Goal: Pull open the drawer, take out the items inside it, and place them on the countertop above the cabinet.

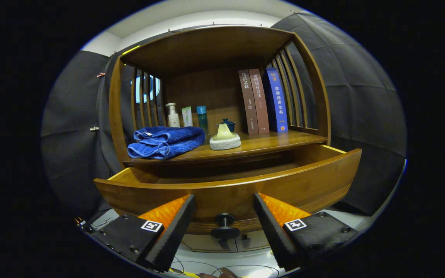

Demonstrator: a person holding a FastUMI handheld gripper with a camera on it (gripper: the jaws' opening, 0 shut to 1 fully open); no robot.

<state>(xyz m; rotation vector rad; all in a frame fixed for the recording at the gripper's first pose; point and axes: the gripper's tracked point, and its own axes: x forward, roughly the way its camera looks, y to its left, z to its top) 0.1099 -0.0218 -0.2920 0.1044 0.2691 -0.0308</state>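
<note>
The wooden drawer point(284, 185) stands pulled open below the countertop point(269, 142) of the cabinet. Its dark round knob point(225, 226) sits between my fingers, which are spread apart and do not touch it. My gripper point(224, 202) is open, right against the drawer front. On the countertop lie a folded blue towel point(166, 141) and a pale sponge-like pad with a yellowish piece on top point(225, 138). The drawer's inside is mostly hidden behind its front panel; I see only bare wood.
At the back of the shelf stand a pump bottle point(173, 115), a small tube point(187, 116), a teal bottle point(202, 117), a dark lidded cup point(227, 124) and three upright books point(263, 101). Slatted sides close the shelf. Cables lie on the floor below.
</note>
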